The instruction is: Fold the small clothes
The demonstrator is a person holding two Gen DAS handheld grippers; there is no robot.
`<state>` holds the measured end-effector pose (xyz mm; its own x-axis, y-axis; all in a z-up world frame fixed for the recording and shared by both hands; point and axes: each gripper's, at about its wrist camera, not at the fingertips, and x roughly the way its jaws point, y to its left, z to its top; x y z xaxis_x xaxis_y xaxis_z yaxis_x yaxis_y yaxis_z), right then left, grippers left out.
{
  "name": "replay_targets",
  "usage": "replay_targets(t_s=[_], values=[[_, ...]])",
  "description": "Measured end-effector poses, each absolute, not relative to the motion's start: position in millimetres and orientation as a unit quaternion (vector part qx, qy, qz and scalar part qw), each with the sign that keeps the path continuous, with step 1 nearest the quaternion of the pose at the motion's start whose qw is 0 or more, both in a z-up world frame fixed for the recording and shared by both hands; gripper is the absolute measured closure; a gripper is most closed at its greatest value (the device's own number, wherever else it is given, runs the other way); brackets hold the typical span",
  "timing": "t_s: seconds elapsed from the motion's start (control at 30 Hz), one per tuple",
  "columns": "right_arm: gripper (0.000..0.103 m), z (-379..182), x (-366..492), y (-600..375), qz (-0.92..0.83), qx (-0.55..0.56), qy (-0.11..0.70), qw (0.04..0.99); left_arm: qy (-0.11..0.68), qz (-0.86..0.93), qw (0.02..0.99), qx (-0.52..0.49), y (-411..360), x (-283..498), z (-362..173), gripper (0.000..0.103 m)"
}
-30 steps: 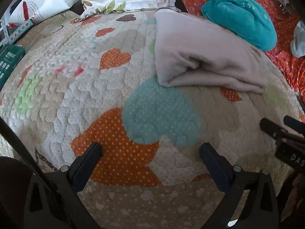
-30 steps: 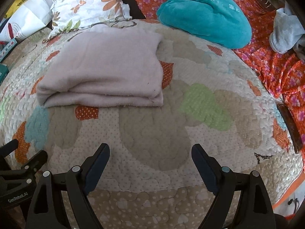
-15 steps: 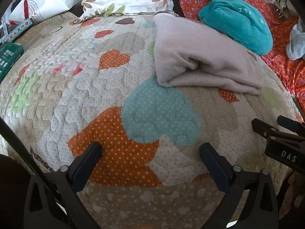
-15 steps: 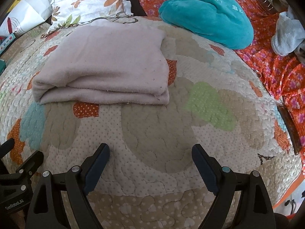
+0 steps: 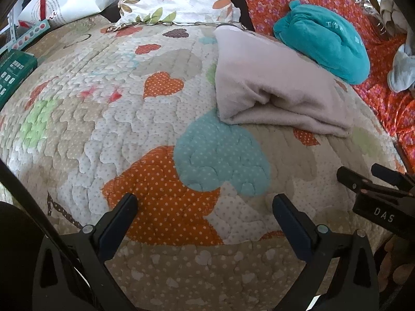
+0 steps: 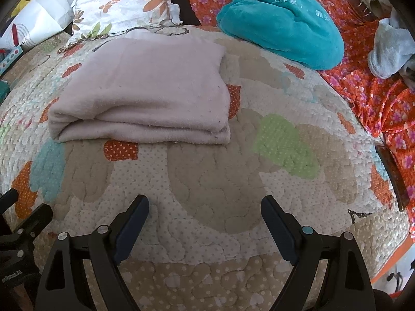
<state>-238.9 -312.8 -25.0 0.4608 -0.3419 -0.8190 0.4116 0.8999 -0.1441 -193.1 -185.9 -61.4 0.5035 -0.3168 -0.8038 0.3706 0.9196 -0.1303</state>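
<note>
I log: folded beige cloth (image 6: 145,96) on heart quilt (image 6: 207,176), teal bundle (image 6: 282,23) far right; L hand-held gripper (image 5: 205,204) & R hand-held gripper (image 6: 205,206) both released, empty.

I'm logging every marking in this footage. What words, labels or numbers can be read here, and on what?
"DAS": white letters on the right claw's body, left wrist view.
"工作家": pale characters on the teal plush bundle; the characters after them are blurred.
Upside-down print on the left claw's body: partly cut off, unreadable.
Green box: print too small.
</note>
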Motion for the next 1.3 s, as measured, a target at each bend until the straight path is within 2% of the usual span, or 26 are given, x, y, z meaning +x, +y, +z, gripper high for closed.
replay_targets(t_s=[0.57, 1.3], values=[[0.012, -25.7, -238.8, -307.3, -0.22, 0.03, 0.471, 0.854, 0.436, -0.169, 0.883, 0.033, -178.7, -193.1, -54.5, 0.0], [0.012, -26.3, -238.1, -304.5, -0.22, 0.031, 0.473, 0.853, 0.467, -0.161, 0.869, 0.038, -179.4, -186.4, -69.3, 0.0]])
